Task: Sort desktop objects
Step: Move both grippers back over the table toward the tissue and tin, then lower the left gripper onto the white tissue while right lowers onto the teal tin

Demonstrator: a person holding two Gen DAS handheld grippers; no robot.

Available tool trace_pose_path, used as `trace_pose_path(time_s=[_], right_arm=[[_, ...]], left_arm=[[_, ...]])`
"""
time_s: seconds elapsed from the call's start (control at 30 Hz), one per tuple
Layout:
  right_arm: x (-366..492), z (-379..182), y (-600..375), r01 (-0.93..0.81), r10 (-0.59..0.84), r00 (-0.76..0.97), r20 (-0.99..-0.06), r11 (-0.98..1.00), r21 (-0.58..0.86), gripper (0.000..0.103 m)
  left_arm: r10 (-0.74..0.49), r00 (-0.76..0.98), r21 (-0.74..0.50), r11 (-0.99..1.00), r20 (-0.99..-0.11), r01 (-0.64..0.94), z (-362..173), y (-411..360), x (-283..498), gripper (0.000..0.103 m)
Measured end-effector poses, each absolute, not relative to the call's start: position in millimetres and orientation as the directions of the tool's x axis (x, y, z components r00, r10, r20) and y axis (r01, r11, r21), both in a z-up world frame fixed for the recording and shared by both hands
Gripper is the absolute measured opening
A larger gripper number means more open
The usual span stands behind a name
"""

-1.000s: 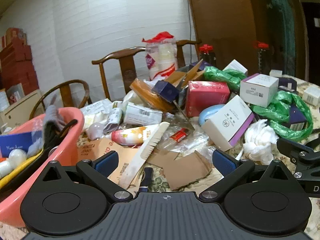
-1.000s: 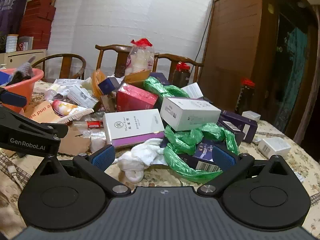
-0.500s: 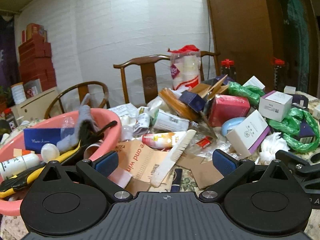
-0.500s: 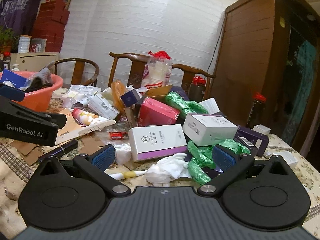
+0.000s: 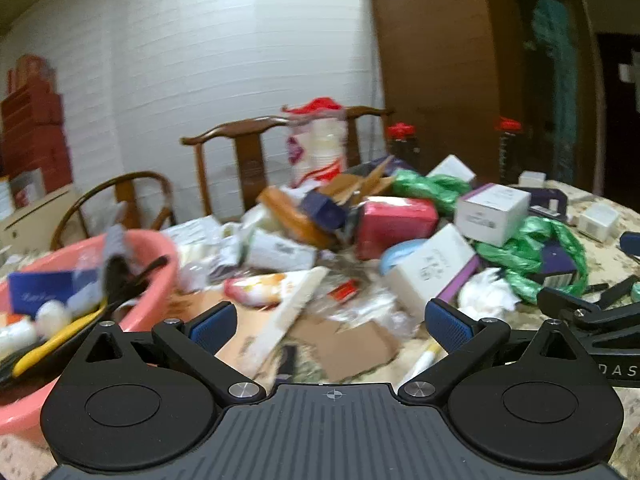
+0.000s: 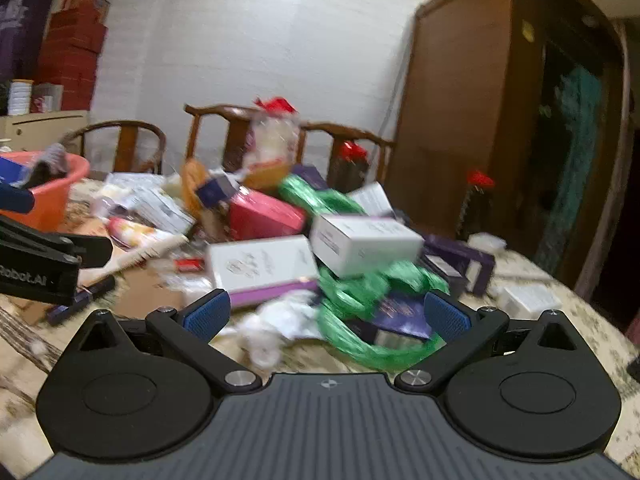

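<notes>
A cluttered table holds a pile of objects: a pink box [image 5: 396, 220], white boxes [image 5: 494, 216] [image 6: 260, 266], green plastic bags [image 5: 532, 248] [image 6: 360, 292], a white comb [image 5: 290, 312], torn cardboard [image 5: 348, 344] and crumpled tissue [image 5: 486, 300]. A pink basin [image 5: 156, 252] at the left holds several sorted items. My left gripper [image 5: 330, 322] is open and empty above the cardboard. My right gripper [image 6: 326, 314] is open and empty above the tissue [image 6: 280, 316] and green bags. Both views are blurred.
Wooden chairs [image 5: 248, 156] stand behind the table against a white wall. A brown cabinet [image 6: 480, 120] stands at the right. Bottles with red caps [image 5: 402, 144] stand at the far edge. The right gripper's body [image 5: 592, 320] shows at the left view's right edge.
Both grippers have shifted, so the pile slides in both views and now looks blurred. Both stay open and empty. Nothing on the table has moved.
</notes>
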State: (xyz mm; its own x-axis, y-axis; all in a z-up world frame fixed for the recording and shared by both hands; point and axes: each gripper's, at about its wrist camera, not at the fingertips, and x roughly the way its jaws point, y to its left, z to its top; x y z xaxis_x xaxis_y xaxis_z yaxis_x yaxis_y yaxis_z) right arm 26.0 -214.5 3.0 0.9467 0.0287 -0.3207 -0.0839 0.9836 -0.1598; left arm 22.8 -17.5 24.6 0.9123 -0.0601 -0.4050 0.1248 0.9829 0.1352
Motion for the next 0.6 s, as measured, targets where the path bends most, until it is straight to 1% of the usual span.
trace_pose_path(time_s=[0.1, 0.3, 0.4, 0.47, 0.53, 0.6], right_arm=[[34, -3, -232, -0.058, 0.006, 0.939, -0.345, 0.989, -0.139, 0.103], [60, -16, -260, -0.021, -0.024, 0.919, -0.394, 0.994, -0.109, 0.103], [70, -24, -267, -0.027, -0.011, 0.905, -0.426, 0.996, -0.084, 0.103], [74, -31, -268, -0.057, 0.024, 0.893, -0.449, 0.997, -0.060, 0.103], [77, -34, -269, -0.077, 0.052, 0.881, -0.471, 0.996, -0.034, 0.103], [74, -34, -272, -0.057, 0.028, 0.885, -0.466, 0.997, -0.049, 0.103]], left_arm=[[-0.078, 0.899, 0.166, 0.972, -0.432, 0.164, 20, -31, 42, 0.103], [-0.110, 0.856, 0.136, 0.969, -0.505, 0.205, 4, -39, 83, 0.103], [-0.138, 0.834, 0.109, 0.967, -0.535, 0.230, -10, -42, 88, 0.103], [-0.166, 0.817, 0.097, 0.961, -0.552, 0.260, -18, -48, 87, 0.103], [-0.192, 0.804, 0.118, 0.944, -0.562, 0.307, -21, -60, 87, 0.103], [-0.197, 0.808, 0.165, 0.926, -0.555, 0.339, -22, -75, 87, 0.103]])
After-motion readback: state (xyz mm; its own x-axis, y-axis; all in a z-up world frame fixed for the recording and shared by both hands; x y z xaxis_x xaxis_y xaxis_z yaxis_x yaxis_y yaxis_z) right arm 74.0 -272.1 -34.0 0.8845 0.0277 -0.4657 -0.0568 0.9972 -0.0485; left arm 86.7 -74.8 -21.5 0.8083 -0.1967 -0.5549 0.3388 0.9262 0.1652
